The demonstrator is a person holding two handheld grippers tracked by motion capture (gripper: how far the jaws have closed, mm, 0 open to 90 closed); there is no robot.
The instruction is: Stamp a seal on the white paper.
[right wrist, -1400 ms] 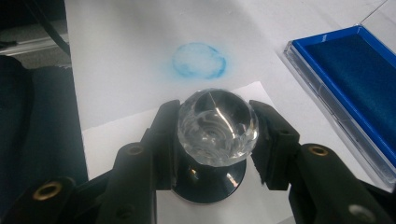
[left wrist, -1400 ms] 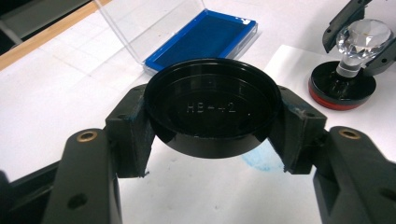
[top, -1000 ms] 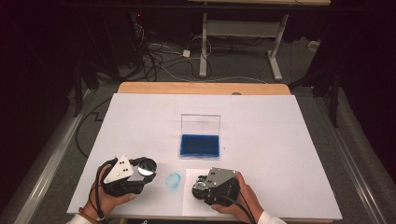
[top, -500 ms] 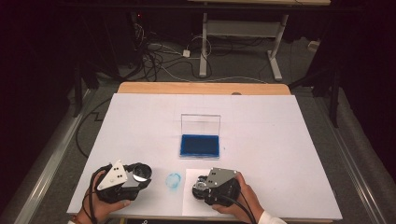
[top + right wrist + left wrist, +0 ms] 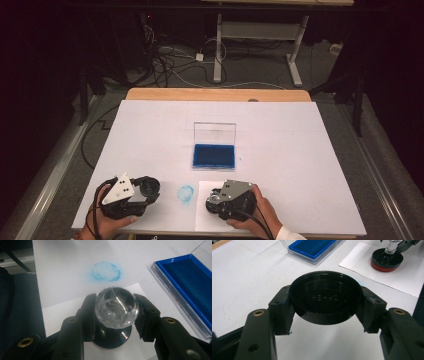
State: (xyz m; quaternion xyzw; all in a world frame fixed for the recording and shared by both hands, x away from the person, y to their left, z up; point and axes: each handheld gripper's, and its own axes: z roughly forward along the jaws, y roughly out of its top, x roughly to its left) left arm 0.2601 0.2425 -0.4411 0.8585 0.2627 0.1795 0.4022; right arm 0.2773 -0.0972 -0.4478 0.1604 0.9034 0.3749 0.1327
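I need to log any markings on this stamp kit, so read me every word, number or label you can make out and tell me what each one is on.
"HB-42": raised characters on the inside of the black round cap held in the left claw; the middle mark may be a dash.
No other text is readable: the blue ink pad, the white paper sheet, the clear knob of the stamp and the blue smudge carry no legible writing.

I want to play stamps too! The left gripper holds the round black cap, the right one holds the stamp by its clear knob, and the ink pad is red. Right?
Nearly. The ink pad is blue, not red, as the high view shows. The rest stands: left gripper holds the round black cap, right gripper grips the stamp by its clear knob.
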